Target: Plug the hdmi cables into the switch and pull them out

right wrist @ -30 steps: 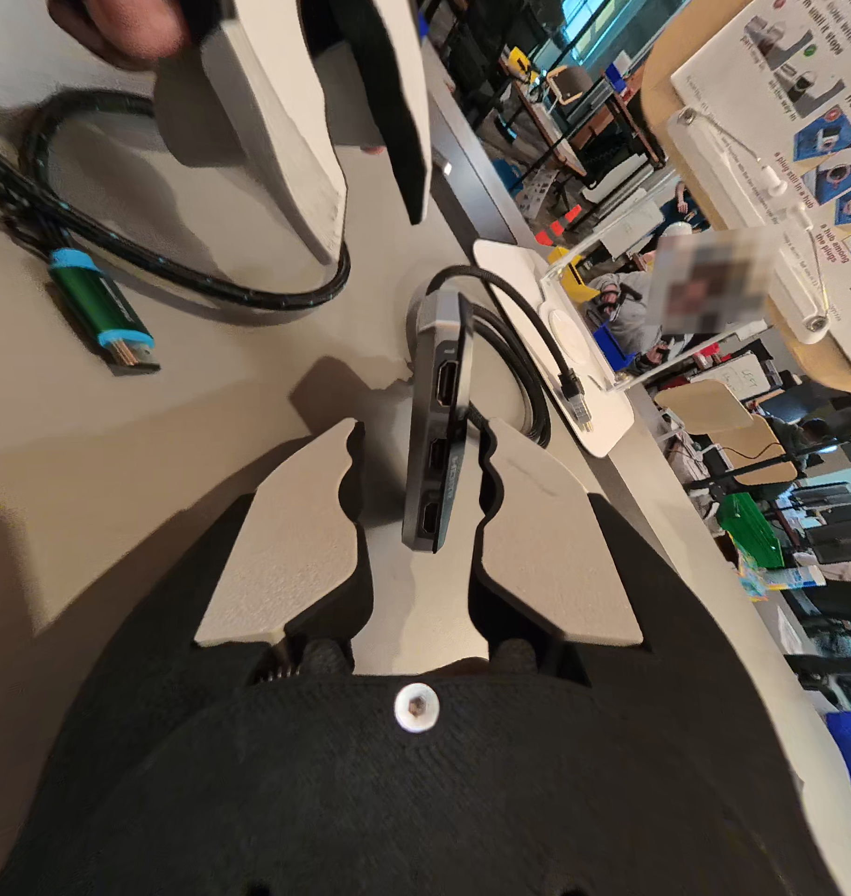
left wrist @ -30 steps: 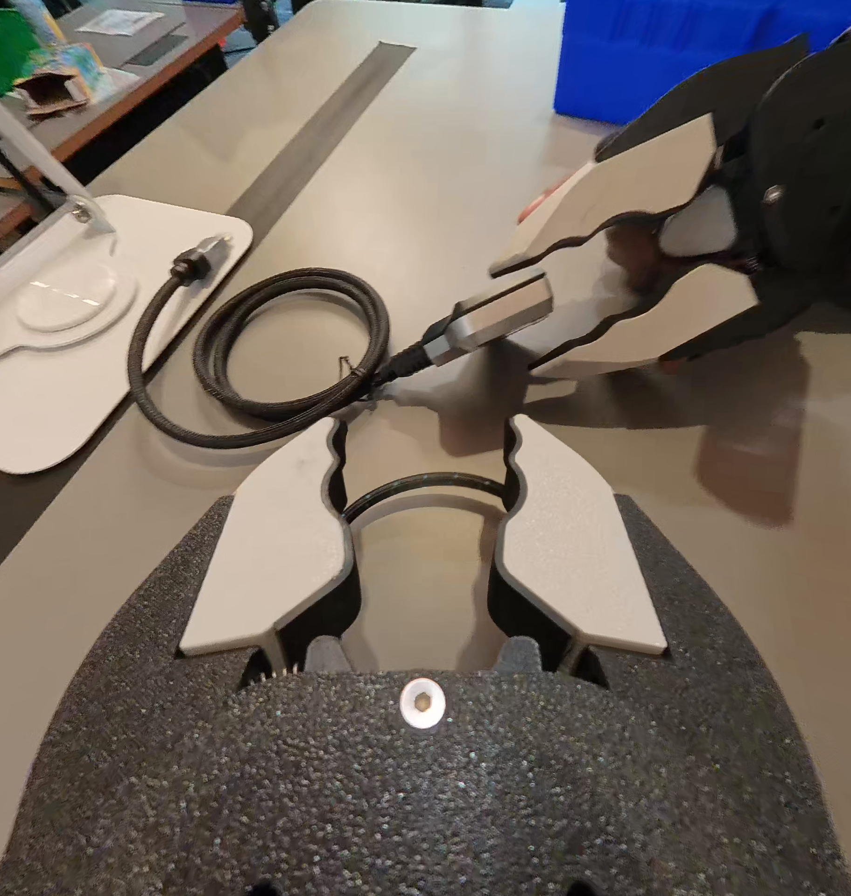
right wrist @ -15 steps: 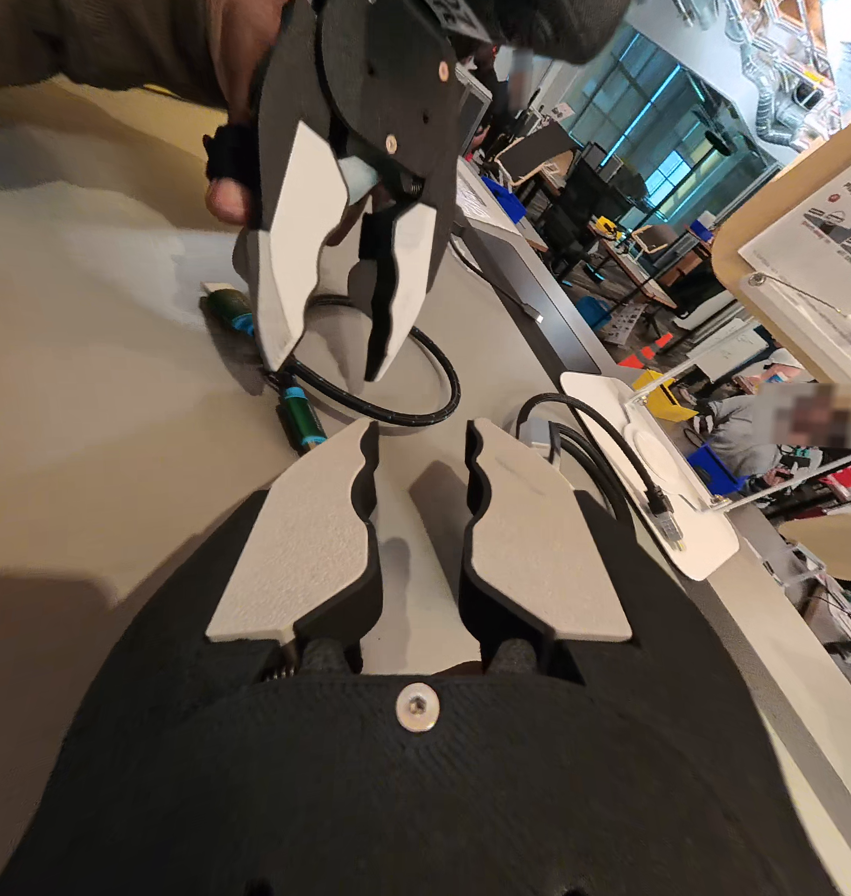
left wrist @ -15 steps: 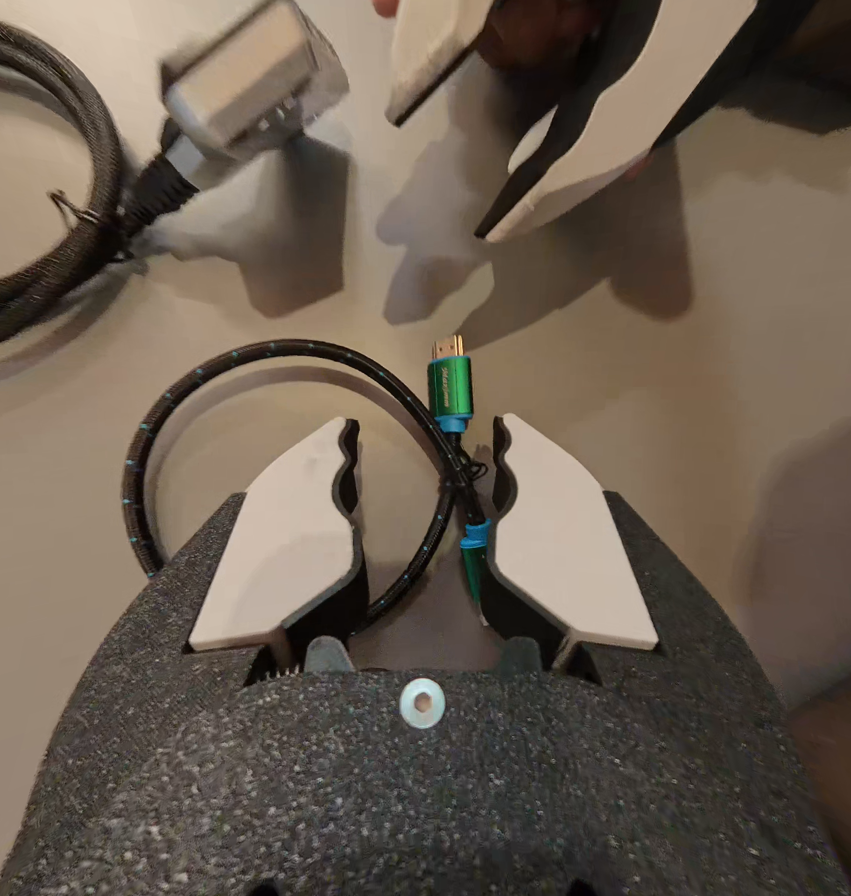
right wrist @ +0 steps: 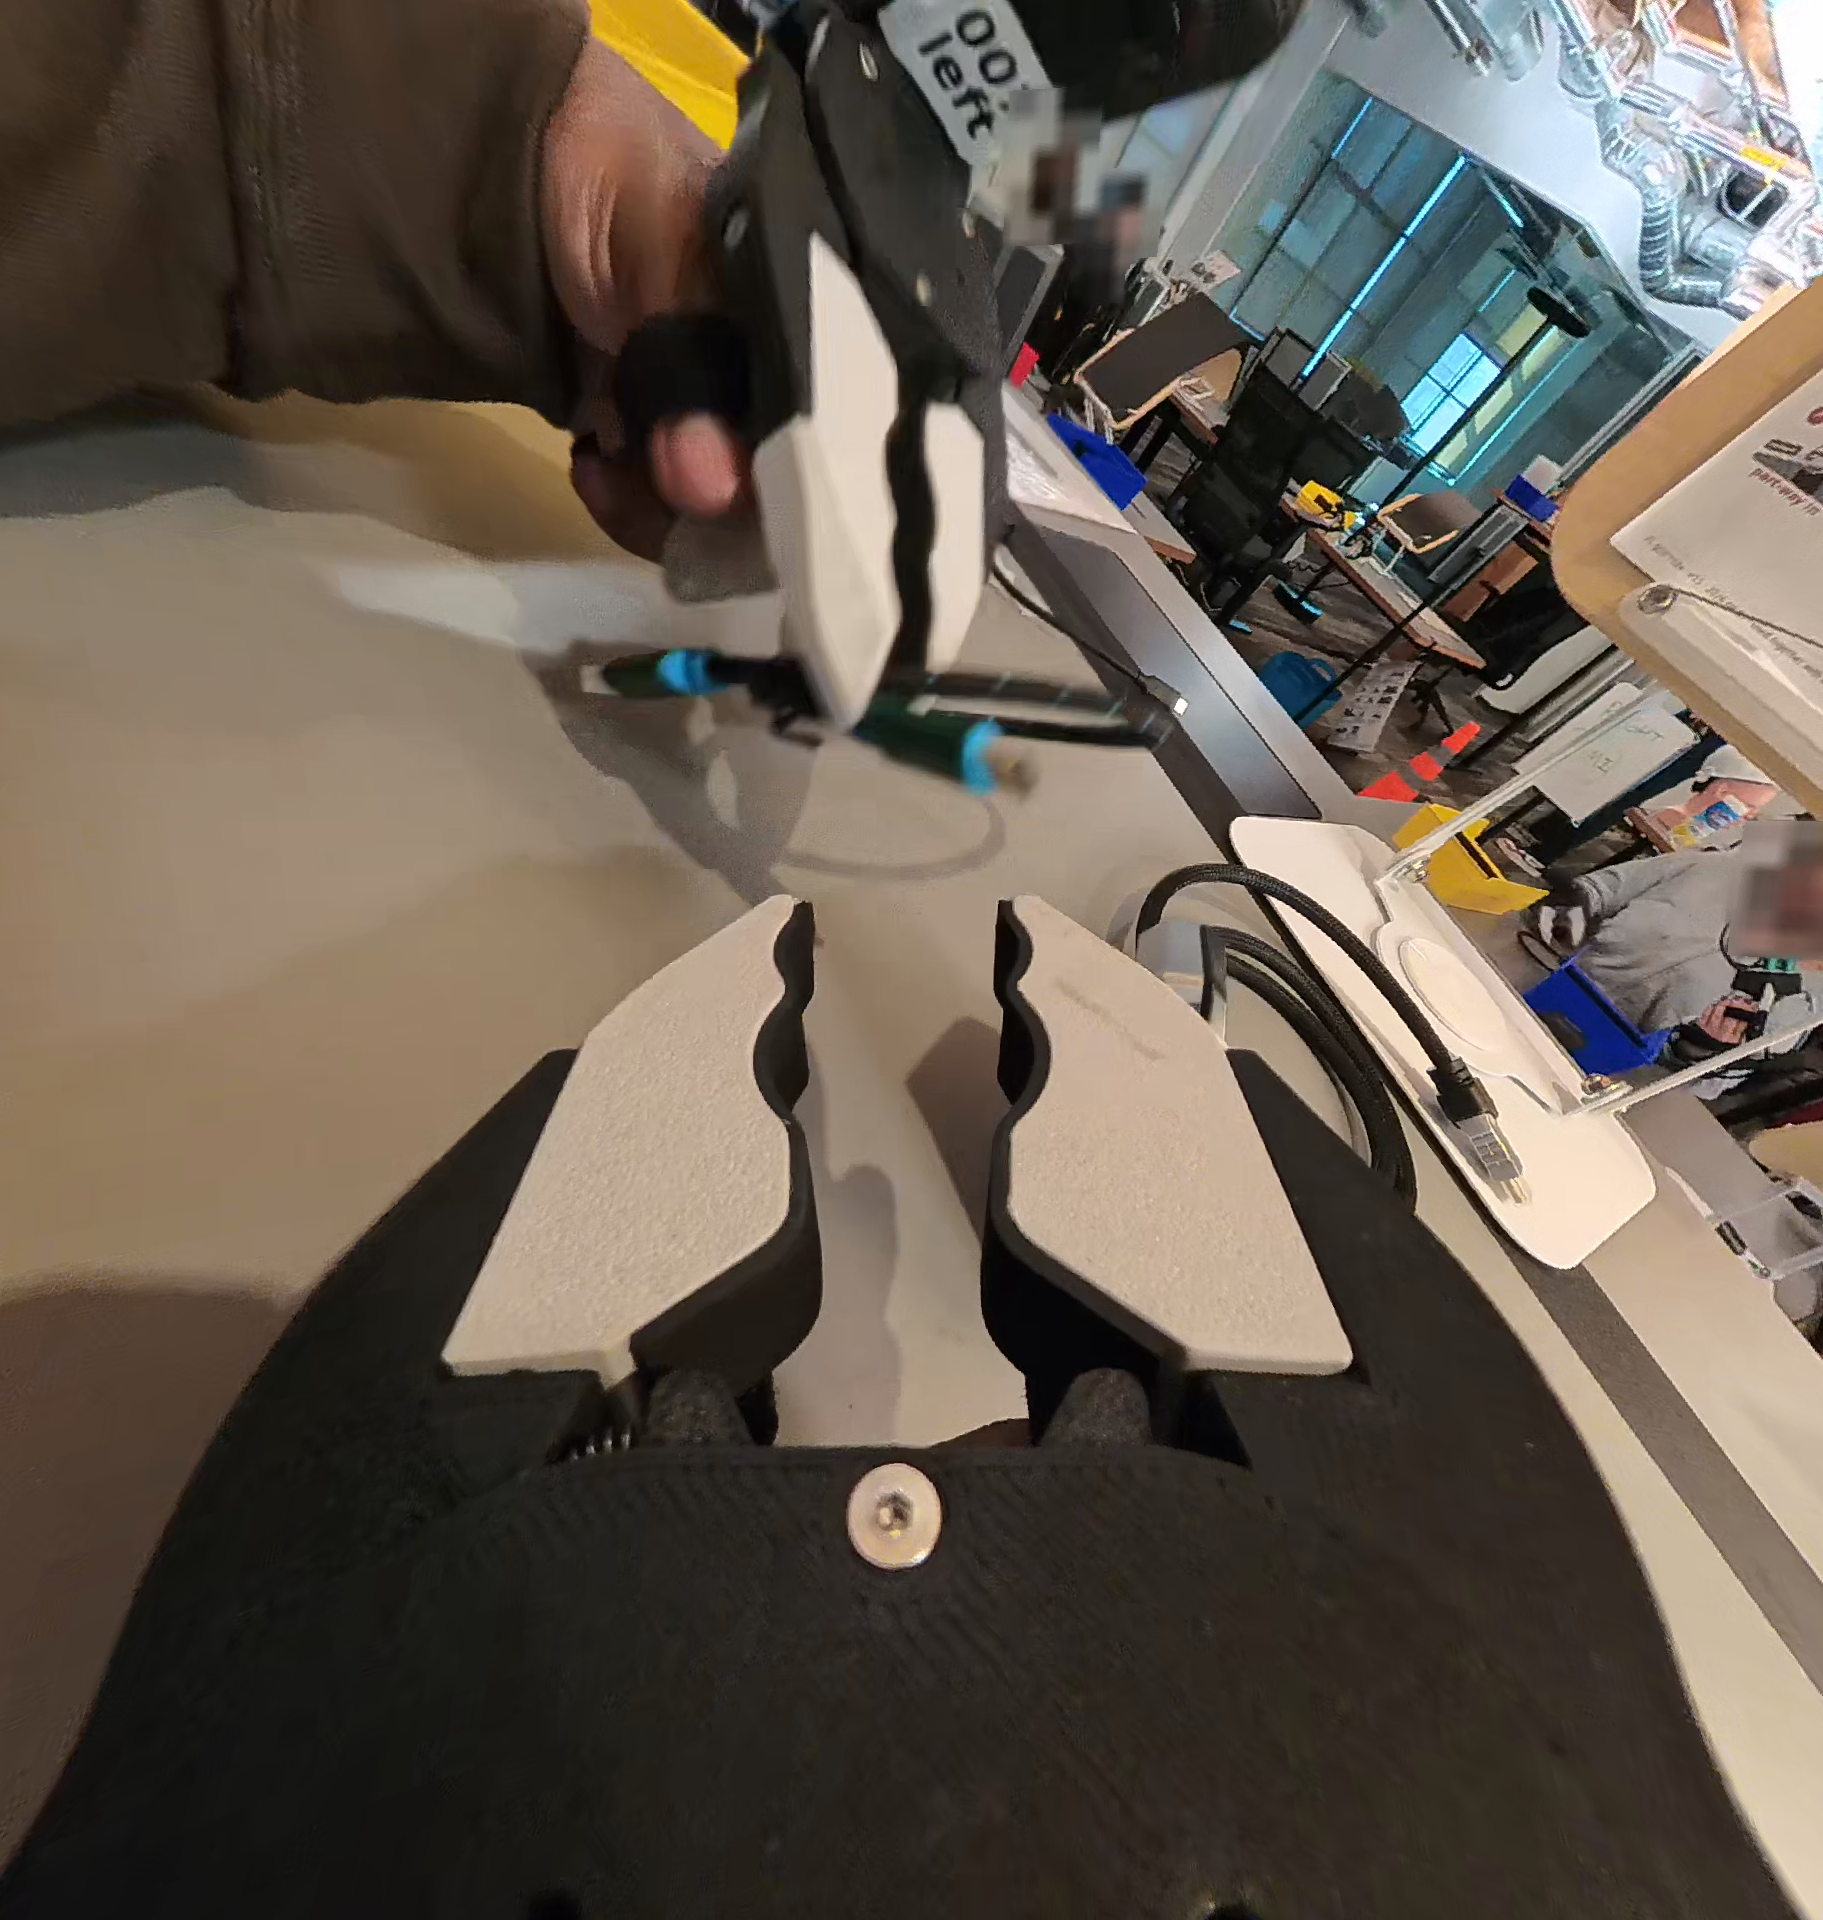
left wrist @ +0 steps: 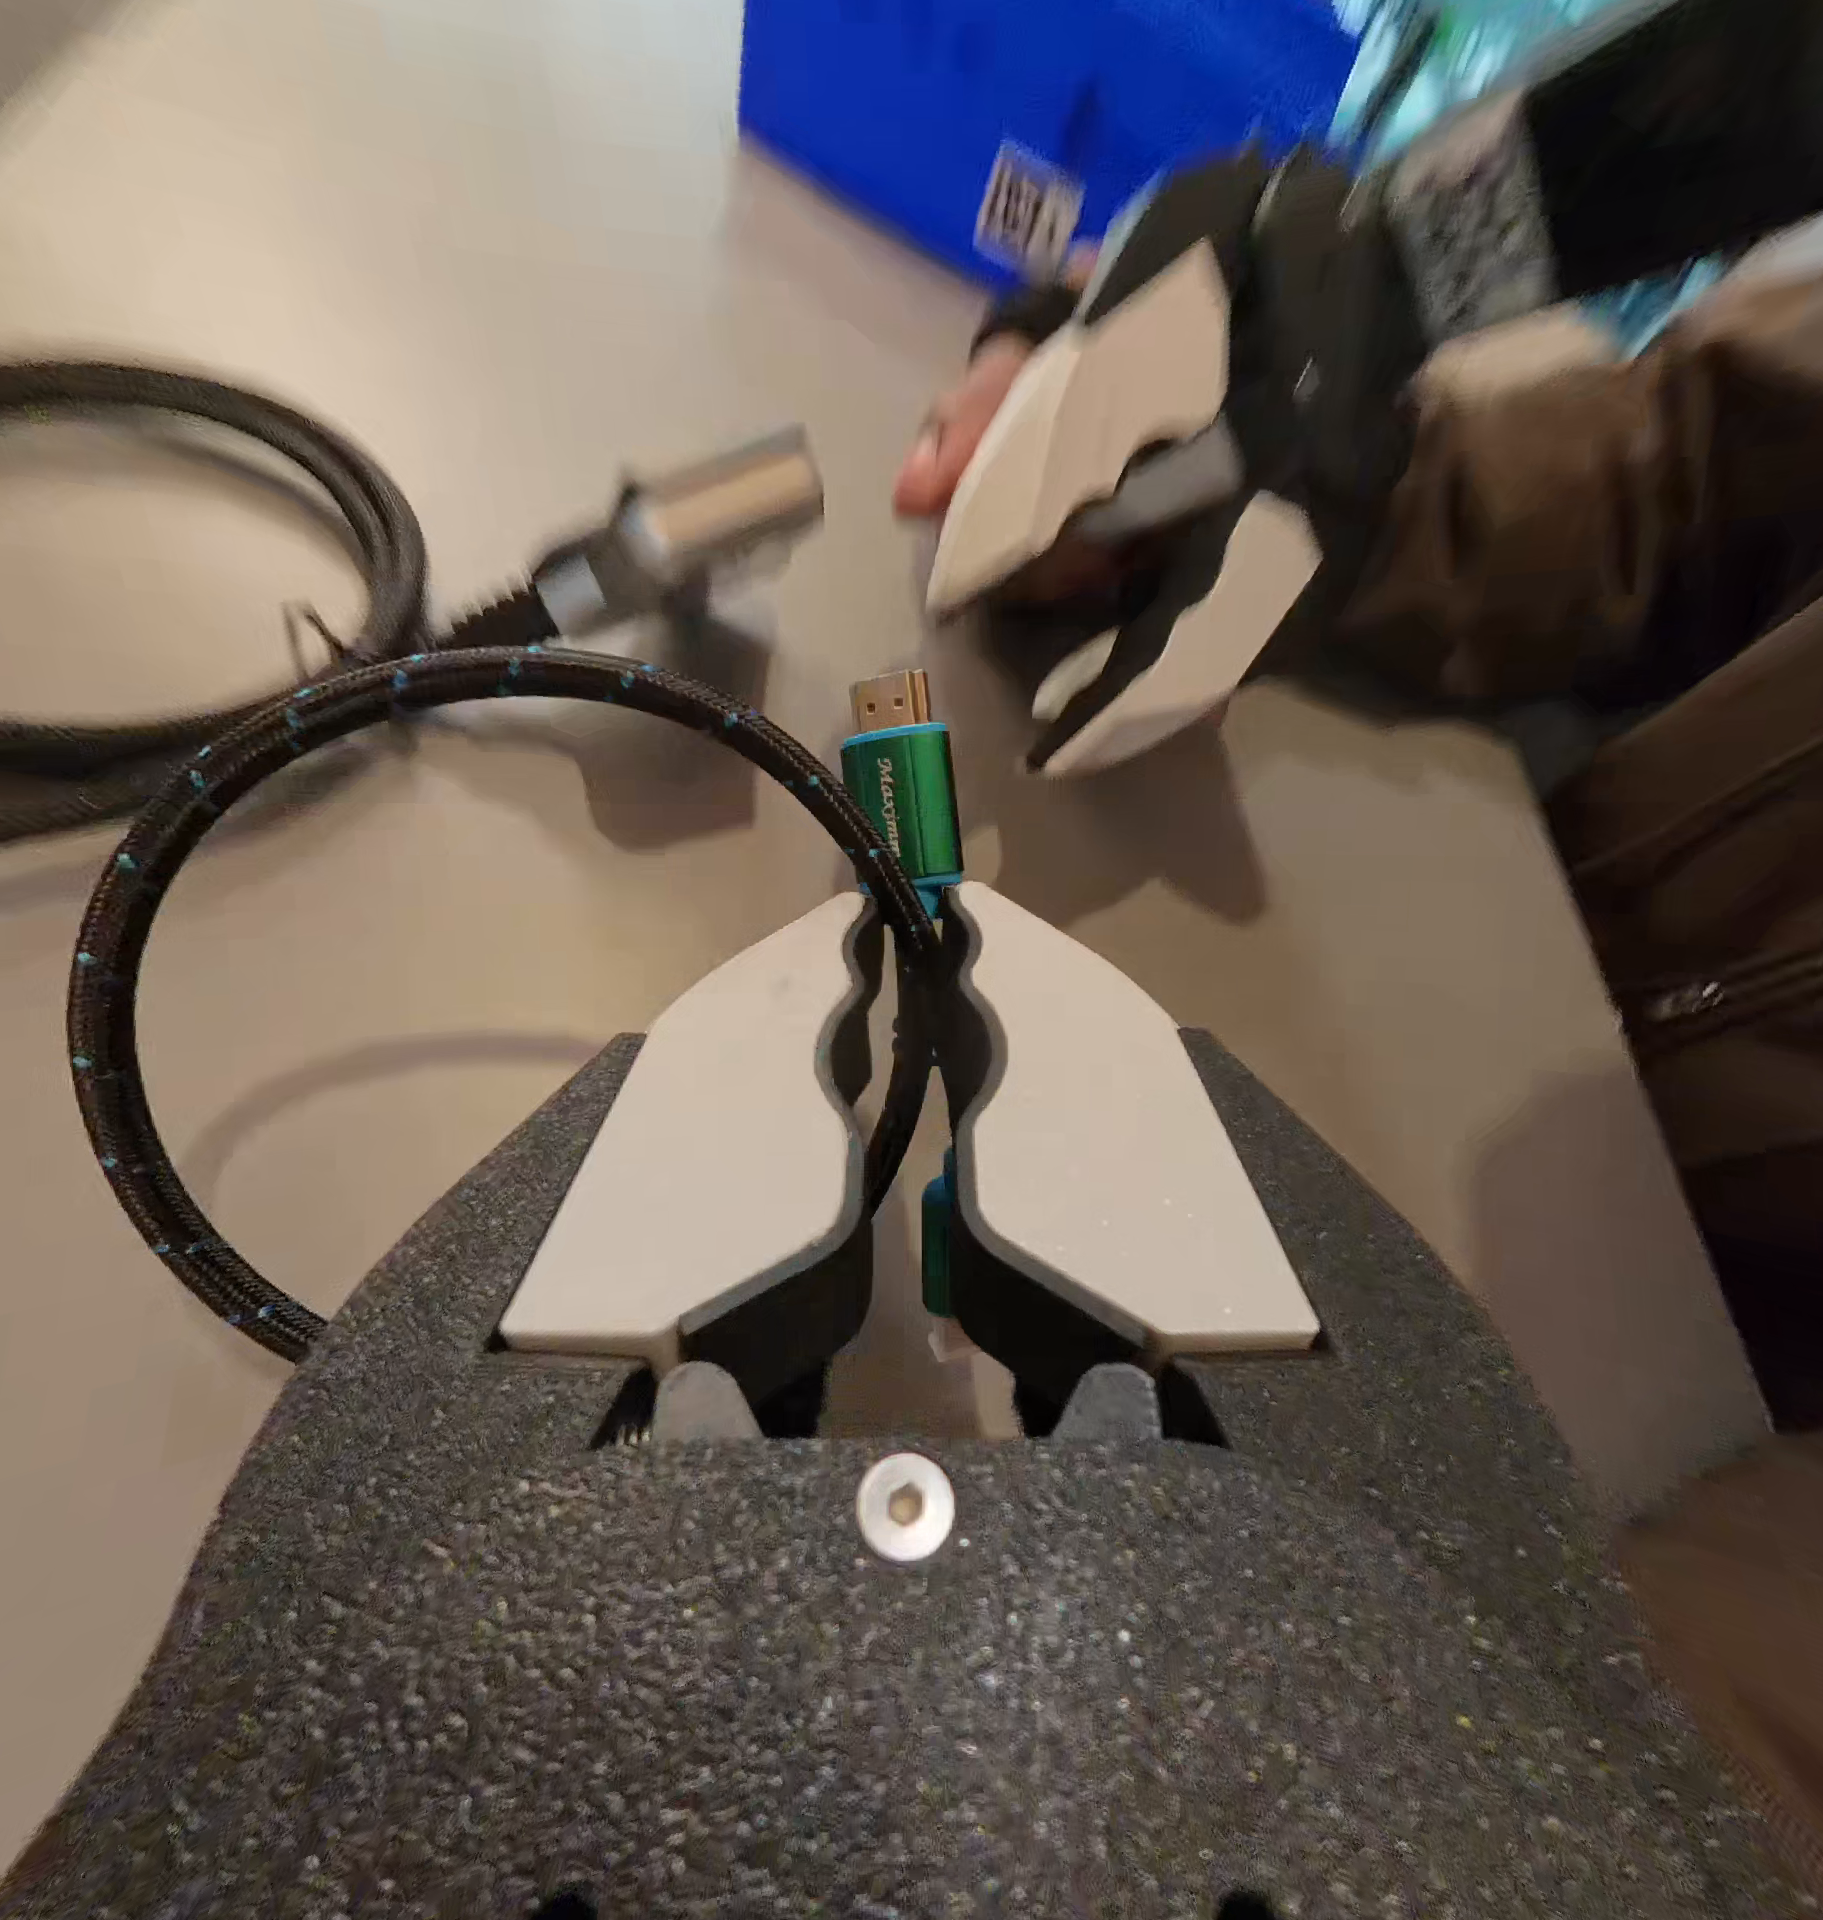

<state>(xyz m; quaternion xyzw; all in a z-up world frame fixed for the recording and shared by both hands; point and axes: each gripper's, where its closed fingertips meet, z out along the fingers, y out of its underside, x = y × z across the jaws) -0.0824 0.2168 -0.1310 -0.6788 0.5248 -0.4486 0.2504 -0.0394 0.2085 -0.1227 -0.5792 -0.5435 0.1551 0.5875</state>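
We see the left hand-held gripper [left wrist: 912, 904] clamped on a black braided cable [left wrist: 128, 935] just behind its green plug [left wrist: 902, 800], lifted off the tan surface [left wrist: 471, 260]. Beyond, the right hand-held gripper [right wrist: 902, 914] stands apart, bare, near a grey adapter [left wrist: 720, 509].

The cable [left wrist: 263, 717] is looped to the left of the left gripper [left wrist: 912, 904] and crosses between its closed fingertips, with one plug [left wrist: 902, 800] projecting just ahead of them and the second plug [left wrist: 936, 1247] lodged farther back between the fingers. A hub [left wrist: 678, 540] is seen on the table [left wrist: 471, 260] ahead and to the left, the right gripper [left wrist: 1042, 665] ahead and to the right, a bin [left wrist: 938, 125] behind. In the right wrist view, a white plate [right wrist: 1458, 1049] lies to the right, bearing a connector [right wrist: 1478, 1112].
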